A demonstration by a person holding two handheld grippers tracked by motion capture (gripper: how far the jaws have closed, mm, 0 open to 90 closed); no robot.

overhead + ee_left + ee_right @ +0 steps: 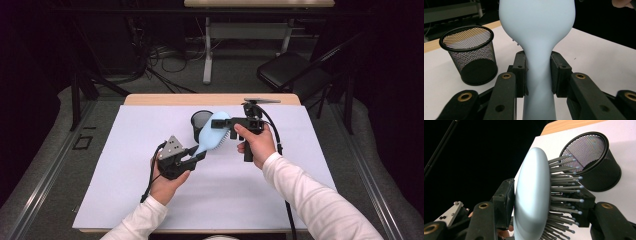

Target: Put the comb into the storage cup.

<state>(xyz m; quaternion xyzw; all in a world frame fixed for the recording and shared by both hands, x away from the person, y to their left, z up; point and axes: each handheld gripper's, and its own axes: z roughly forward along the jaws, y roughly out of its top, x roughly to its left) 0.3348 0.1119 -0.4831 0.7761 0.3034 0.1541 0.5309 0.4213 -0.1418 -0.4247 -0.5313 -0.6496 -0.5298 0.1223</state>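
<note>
High view: pale blue plastic paddle hairbrush (211,134) held off the white table cover (125,190), just in front of the black wire-mesh pen cup (200,121). Left gripper (196,154) has the handle end; right gripper (220,123) sits on the head from the far side. Both hands low over the sheet.

Left gripper view: jaws narrow, pads pressed on either side of the brush's waist (539,67), where the handle flares into the oval head. Smooth, glossy back faces the camera. Mesh cup (469,55) stands upright to the left, empty.

Right gripper view: one jaw lies against the smooth back of the head (530,202), the other is in among the bristles (564,192). Grey pins w/ ball tips, standing out from the pad. Jaws look clamped on the head.

Handling, my read: light, stiff shell, slick on the back, so it could slide or twist in a hard pinch. Bristles bend, so grip thru them is soft & imprecise. Best hold = narrow neck/handle, as the left has it.
</note>
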